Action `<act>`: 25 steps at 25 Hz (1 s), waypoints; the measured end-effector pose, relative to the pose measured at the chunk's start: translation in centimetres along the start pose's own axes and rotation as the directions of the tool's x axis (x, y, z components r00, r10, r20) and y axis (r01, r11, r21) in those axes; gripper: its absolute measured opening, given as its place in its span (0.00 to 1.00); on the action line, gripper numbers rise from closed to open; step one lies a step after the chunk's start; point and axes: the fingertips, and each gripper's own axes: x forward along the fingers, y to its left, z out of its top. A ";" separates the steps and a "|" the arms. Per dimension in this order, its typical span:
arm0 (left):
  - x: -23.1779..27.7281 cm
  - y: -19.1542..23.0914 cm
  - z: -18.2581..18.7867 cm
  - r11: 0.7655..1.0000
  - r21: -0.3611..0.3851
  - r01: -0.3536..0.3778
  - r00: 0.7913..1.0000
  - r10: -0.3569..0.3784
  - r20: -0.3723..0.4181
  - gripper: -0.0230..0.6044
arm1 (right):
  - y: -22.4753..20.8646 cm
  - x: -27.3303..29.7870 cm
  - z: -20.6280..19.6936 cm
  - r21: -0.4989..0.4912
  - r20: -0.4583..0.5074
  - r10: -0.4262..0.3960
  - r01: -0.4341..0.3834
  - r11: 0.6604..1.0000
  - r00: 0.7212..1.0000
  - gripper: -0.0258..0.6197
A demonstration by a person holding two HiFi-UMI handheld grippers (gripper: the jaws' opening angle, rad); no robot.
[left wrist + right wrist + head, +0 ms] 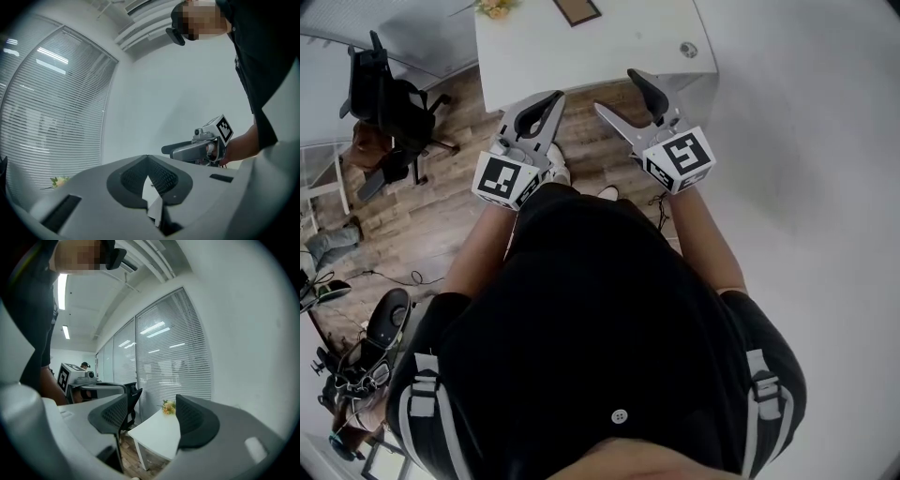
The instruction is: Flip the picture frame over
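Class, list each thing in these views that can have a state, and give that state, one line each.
Left claw: shut, empty.
Right claw: open, empty.
Dark-rimmed rectangular picture frame: lying flat on the white table, untouched.
Black office chair: upright, unoccupied.

My left tool [546,101] and right tool [617,91] are grey with black pads [645,92]; their cubes [503,178] [680,155] carry black-and-white squares; the tabletop [581,56] is white; picture frame [577,9] dark brown; flowers [495,7] yellow; floor [422,206] brown wood-grain; chair [384,94] black.
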 end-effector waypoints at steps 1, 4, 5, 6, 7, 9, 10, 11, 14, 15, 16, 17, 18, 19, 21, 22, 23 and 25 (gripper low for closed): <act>0.5 1.8 -0.2 1.000 -0.005 0.002 1.000 -0.002 -0.004 0.04 | -0.7 1.8 -0.1 0.002 -0.008 -0.001 0.001 1.000 1.000 0.54; 1.8 6.7 -0.9 1.000 -0.018 0.008 1.000 -0.008 -0.012 0.04 | -2.5 6.4 -0.5 0.009 -0.031 -0.007 0.007 1.000 0.999 0.53; 2.1 7.9 -0.9 1.000 -0.022 0.012 1.000 -0.012 -0.014 0.04 | -2.8 7.6 -0.6 0.011 -0.038 -0.008 0.009 1.000 0.999 0.53; 2.3 9.0 -0.8 1.000 -0.024 0.018 1.000 -0.018 -0.015 0.04 | -3.0 8.7 -0.6 0.012 -0.044 -0.011 0.011 1.000 0.999 0.53; 2.5 10.0 -0.7 0.999 -0.024 0.023 1.000 -0.023 -0.014 0.04 | -3.2 9.7 -0.6 0.014 -0.048 -0.014 0.015 1.000 0.999 0.53; 2.7 11.8 -0.7 0.999 -0.026 0.027 1.000 -0.027 -0.006 0.04 | -3.5 11.4 -0.6 0.016 -0.056 -0.025 0.026 1.000 0.998 0.53; 2.9 12.6 -0.8 0.999 -0.027 0.029 1.000 -0.029 -0.003 0.04 | -3.7 12.1 -0.6 0.016 -0.060 -0.030 0.031 0.999 0.998 0.53; 3.1 13.4 -0.8 0.999 -0.030 0.032 0.999 -0.032 -0.002 0.04 | -3.9 12.9 -0.7 0.016 -0.064 -0.034 0.035 0.999 0.997 0.53; 3.6 15.4 -0.9 0.998 -0.035 0.049 0.999 -0.049 0.001 0.04 | -4.4 14.8 -0.6 0.012 -0.073 -0.045 0.046 0.999 0.996 0.53; 3.8 16.1 -0.9 0.998 -0.037 0.054 0.999 -0.054 0.004 0.04 | -4.6 15.4 -0.5 0.011 -0.076 -0.049 0.050 0.999 0.996 0.53; 3.9 16.7 -1.0 0.998 -0.040 0.057 0.998 -0.057 0.007 0.04 | -4.8 16.1 -0.5 0.010 -0.078 -0.055 0.056 0.998 0.995 0.53; 4.0 17.4 -1.1 0.997 -0.043 0.061 0.998 -0.060 0.009 0.04 | -4.9 16.7 -0.6 0.011 -0.080 -0.061 0.062 0.998 0.995 0.53; 4.0 18.0 -1.2 0.997 -0.046 0.065 0.998 -0.065 0.009 0.04 | -5.0 17.3 -0.6 0.014 -0.081 -0.067 0.068 0.998 0.995 0.53; 4.1 18.7 -1.3 0.996 -0.049 0.071 0.997 -0.070 0.008 0.04 | -5.1 17.9 -0.7 0.017 -0.082 -0.073 0.074 0.997 0.994 0.53; 4.1 19.9 -1.3 0.995 -0.050 0.086 0.996 -0.086 0.003 0.04 | -5.2 19.2 -0.7 0.021 -0.088 -0.084 0.087 0.996 0.993 0.53; 4.0 20.4 -1.2 0.994 -0.051 0.093 0.996 -0.093 -0.001 0.04 | -5.3 19.7 -0.7 0.023 -0.090 -0.090 0.093 0.995 0.992 0.53; 4.0 21.0 -1.2 0.994 -0.052 0.098 0.995 -0.098 -0.003 0.04 | -5.3 20.2 -0.6 0.025 -0.093 -0.097 0.099 0.995 0.991 0.53; 4.0 22.1 -1.4 0.993 -0.056 0.104 0.994 -0.105 -0.006 0.04 | -5.5 21.2 -0.7 0.030 -0.097 -0.107 0.111 0.993 0.989 0.53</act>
